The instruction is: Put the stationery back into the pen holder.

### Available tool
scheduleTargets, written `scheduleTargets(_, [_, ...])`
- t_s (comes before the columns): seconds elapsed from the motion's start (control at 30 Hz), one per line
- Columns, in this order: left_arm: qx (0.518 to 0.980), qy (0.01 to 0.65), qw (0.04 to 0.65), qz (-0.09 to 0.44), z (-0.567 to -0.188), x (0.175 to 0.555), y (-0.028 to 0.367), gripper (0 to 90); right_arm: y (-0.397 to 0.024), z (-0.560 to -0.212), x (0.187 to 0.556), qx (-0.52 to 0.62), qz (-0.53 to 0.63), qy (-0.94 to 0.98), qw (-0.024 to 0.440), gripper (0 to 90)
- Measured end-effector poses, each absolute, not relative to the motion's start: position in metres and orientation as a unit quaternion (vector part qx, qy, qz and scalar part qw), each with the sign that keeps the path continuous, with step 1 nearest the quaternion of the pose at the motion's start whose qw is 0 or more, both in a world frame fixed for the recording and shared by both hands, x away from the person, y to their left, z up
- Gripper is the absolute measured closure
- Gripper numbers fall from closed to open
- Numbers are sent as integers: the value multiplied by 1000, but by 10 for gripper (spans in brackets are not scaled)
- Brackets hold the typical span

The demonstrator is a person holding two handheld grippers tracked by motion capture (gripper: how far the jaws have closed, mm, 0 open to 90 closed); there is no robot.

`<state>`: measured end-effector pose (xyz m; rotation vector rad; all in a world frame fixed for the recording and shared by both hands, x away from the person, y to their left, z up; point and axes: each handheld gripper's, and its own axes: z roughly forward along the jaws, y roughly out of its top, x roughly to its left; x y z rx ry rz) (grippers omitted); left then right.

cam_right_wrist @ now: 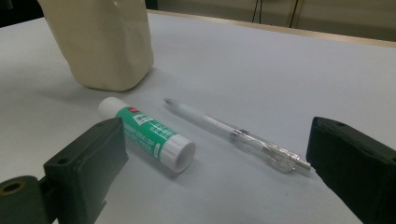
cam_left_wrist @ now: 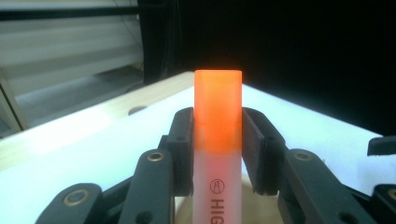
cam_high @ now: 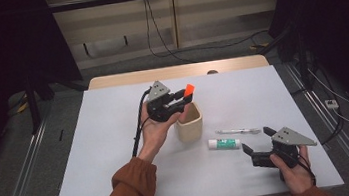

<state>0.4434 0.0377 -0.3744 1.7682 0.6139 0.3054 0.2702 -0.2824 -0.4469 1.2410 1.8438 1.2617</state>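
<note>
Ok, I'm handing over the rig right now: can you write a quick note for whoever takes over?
Left gripper: shut on the orange highlighter, held cap-up just above the beige cup.
Right gripper: open, holding nothing, near the table's front right, facing the glue stick and the clear pen.
Glue stick and pen lie on the table right of the cup, apart from each other.
Done: highlighter picked up.
Left, probably: lower the highlighter into the cup, then pick up the glue stick and pen.
</note>
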Motion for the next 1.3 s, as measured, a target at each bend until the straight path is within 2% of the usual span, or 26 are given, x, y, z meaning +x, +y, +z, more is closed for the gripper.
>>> scheduleTargets(0.37, [787,262,545,121,-381,445,38,647,-282,-447,270,465,472,691,289,49])
scheduleTargets(1.03, [800,281,512,140,-374,441,45,132,-282,-447,271,465,472,691,289,49])
scheduleTargets(1.17, [804,288,502,138,-372,441,49,71,-282,-447,271,465,471,692,288,46])
scheduleTargets(1.3, [799,302,501,137,-369,440,55,61,-282,-447,271,461,469,695,291,45])
